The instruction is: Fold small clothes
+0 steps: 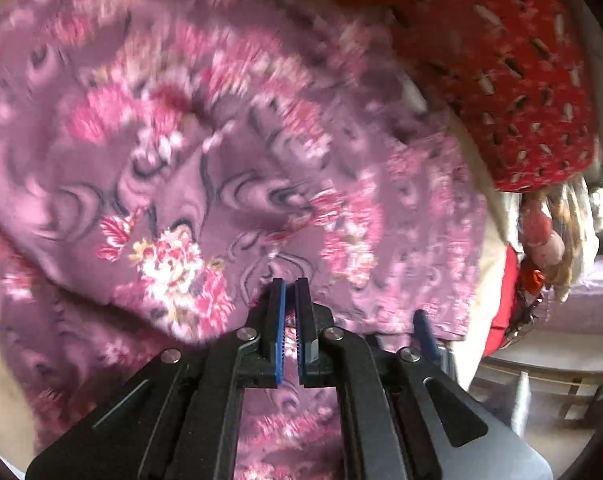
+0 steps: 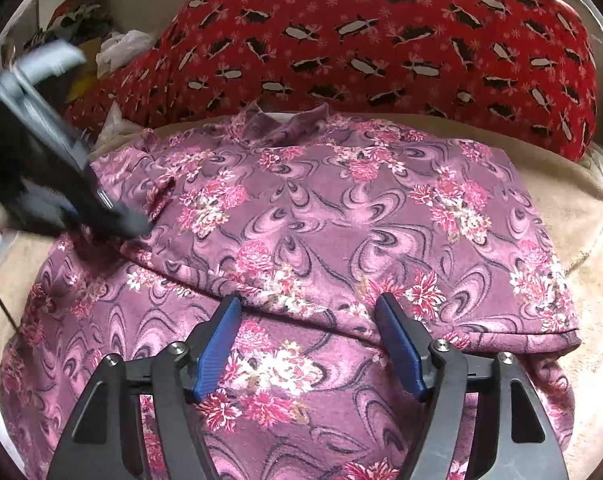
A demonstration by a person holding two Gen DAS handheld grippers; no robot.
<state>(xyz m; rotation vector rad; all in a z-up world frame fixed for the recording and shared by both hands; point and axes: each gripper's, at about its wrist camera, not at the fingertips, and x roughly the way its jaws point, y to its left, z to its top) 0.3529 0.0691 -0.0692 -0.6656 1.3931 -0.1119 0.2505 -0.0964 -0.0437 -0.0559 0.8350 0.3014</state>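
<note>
A purple floral garment (image 2: 321, 216) lies spread on a beige blanket (image 2: 573, 216), with one layer folded over across its middle. My left gripper (image 1: 290, 286) is shut on a pinch of the garment's cloth (image 1: 221, 180); the left wrist view is blurred. The left gripper also shows at the left of the right wrist view (image 2: 129, 224), at the garment's left fold edge. My right gripper (image 2: 307, 304) is open and empty, hovering just above the garment's near part, below the fold edge.
A big red cushion with a black and white pattern (image 2: 381, 40) lies behind the garment; it also shows in the left wrist view (image 1: 501, 60). Mixed clutter and a white bag (image 2: 121, 48) sit at the back left. The blanket's edge drops off at right (image 1: 497, 216).
</note>
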